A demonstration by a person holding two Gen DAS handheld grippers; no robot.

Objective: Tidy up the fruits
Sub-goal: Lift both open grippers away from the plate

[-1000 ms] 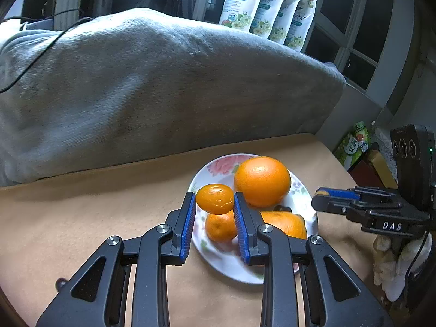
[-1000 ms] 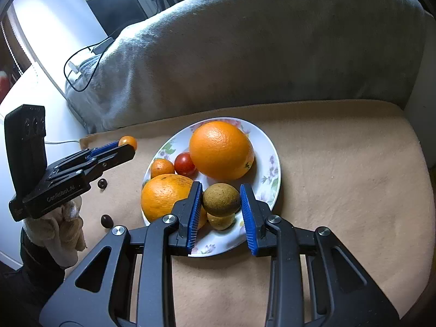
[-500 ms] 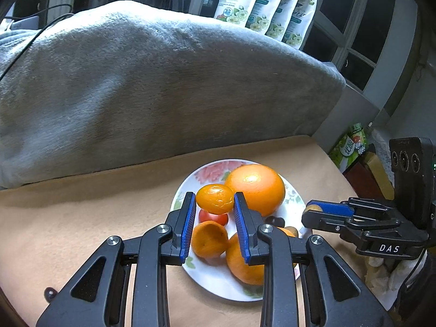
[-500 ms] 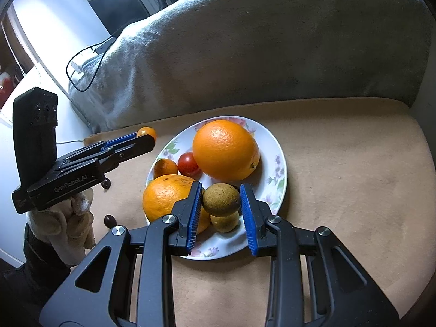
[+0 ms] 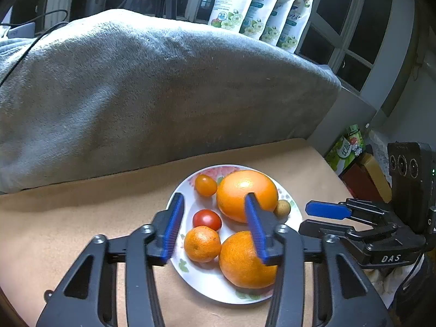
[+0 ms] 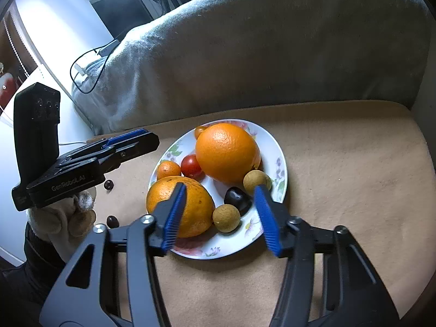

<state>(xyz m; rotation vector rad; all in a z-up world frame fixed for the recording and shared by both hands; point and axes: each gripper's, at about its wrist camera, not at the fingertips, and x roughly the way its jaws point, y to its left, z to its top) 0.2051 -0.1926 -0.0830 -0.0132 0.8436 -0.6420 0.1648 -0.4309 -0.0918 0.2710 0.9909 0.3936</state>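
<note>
The plate (image 6: pixel 280 147), white with a flower print, lies at the middle of the right wrist view on a tan cloth (image 6: pixel 340 169). On it sit a big orange (image 6: pixel 227 151) toward the upper centre, a second orange (image 6: pixel 196 204) at lower left, a small mandarin (image 6: pixel 168 169) on the left edge, a red tomato (image 6: pixel 191 165) between the mandarin and the big orange, and a small orange tomato (image 6: pixel 200 130) peeping out behind the big orange at the top. Toward the lower right of the plate lie two tan longans, one (image 6: pixel 256 181) touching the big orange, the other (image 6: pixel 226 217) lower, with a dark chestnut (image 6: pixel 236 197) between them.

The right gripper (image 6: pixel 219 215) hangs over the lower part of the plate; its jaws have just been opening and stand apart, gripping nothing, with the lower longan and the chestnut lying on the plate below the gap. The left gripper (image 5: pixel 215 227) hangs over the plate in its own view, at lower centre; its jaws have likewise just been opening and stand released, with the red tomato and the mandarin on the plate under the gap.

In the right wrist view the left gripper comes in from the left edge, held by a gloved hand (image 6: pixel 62 218). Two more dark chestnuts (image 6: pixel 108 184) lie on the cloth beside it, off the plate. A grey blanket (image 6: pixel 259 54) fills the upper half. In the left wrist view, four printed pouches (image 5: pixel 261 8) stand at the top behind the blanket.
</note>
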